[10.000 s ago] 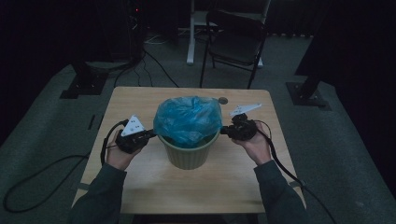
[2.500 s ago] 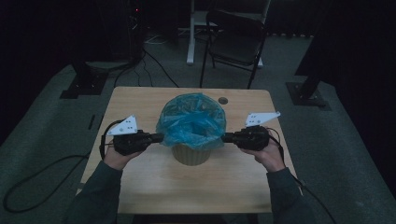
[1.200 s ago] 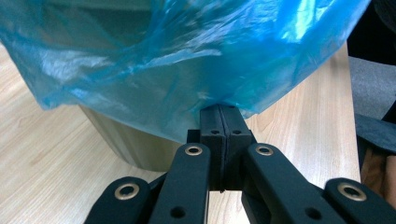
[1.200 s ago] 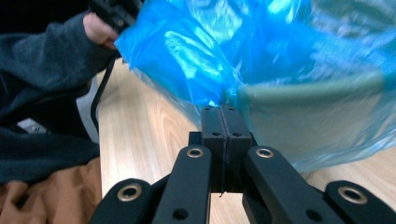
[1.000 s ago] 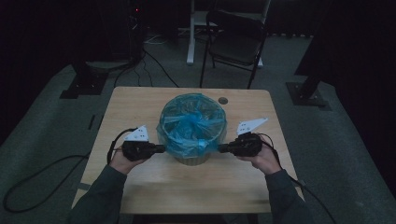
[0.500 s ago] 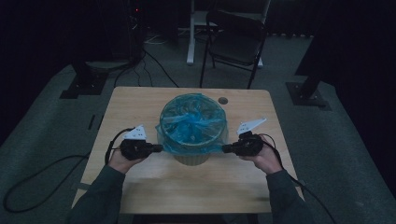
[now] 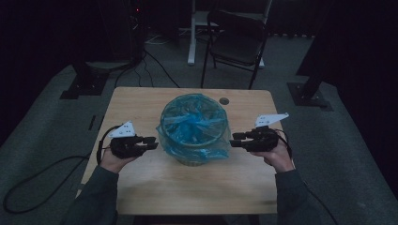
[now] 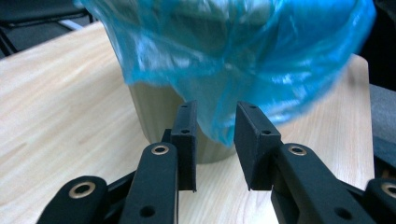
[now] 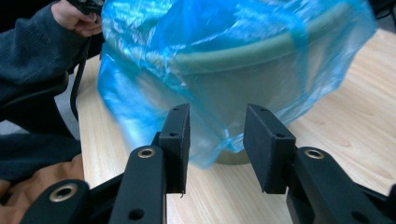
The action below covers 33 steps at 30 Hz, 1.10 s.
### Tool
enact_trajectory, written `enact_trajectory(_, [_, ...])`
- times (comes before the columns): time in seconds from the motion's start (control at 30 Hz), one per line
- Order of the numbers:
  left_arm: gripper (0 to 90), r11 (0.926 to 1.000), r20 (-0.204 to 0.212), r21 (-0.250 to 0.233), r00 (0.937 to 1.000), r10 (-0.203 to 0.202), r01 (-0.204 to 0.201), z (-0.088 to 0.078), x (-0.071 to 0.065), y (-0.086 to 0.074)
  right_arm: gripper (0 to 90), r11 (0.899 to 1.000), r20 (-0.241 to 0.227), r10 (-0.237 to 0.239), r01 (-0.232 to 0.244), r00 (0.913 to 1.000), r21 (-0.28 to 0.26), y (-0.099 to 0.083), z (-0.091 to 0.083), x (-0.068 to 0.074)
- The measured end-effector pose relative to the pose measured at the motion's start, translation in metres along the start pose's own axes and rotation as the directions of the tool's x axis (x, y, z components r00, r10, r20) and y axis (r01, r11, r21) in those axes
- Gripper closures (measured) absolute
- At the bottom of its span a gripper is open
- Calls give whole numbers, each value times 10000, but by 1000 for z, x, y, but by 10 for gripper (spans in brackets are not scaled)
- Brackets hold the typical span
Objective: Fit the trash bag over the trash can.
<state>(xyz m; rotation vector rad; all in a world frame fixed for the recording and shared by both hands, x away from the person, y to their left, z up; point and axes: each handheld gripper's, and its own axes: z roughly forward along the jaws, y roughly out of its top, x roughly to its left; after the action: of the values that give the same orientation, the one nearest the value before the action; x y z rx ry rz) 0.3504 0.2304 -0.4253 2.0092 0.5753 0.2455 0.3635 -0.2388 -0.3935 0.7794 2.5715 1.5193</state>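
I'm looking down into a dim room with a folding chair [image 7: 237, 44] beyond a pale wooden table [image 7: 141, 105], and I'm working a bin-lining job at its middle. The blue plastic bag [image 7: 195, 126] is already sitting inside the small beige bin [image 7: 190, 161], its mouth folded outward over the rim and hanging down the outer wall on both sides, so I'm judging the fitting as nearly done. My left gripper [image 7: 149, 140] is standing just beside the bag's left skirt and my right gripper [image 7: 233, 138] just beside its right; both sets of jaws have just been opening and are now parted with nothing pinched, the film's lower edge hanging beyond their tips in each gripper view. What I'm reckoning is left: checking that the overhang is sitting evenly and drawing the hands away. The bag is looking thin, crinkled and translucent, with the bin's rim [image 9: 261, 49] showing through it in the right gripper view; the film is bunching into folds down in the middle of the bin, and its hem [image 8: 224, 133] is dropping roughly halfway down the wall
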Motion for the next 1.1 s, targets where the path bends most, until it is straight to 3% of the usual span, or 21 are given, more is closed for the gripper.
enact_trajectory(0.53, [701,9989,-332,-460,9994,2,-18,-4,5,21,619,9969,967,427,-361,9944,-694,18,0,-5])
enact_trajectory(0.77, [701,9975,-534,-698,9986,34,-72,-4,8,37,682,9918,1423,704,-540,9873,-1162,28,4,-13])
enact_trajectory(1.1, [692,9954,-973,-936,9948,-286,195,7,20,52,706,9891,1954,969,-726,9759,-1283,45,16,-27])
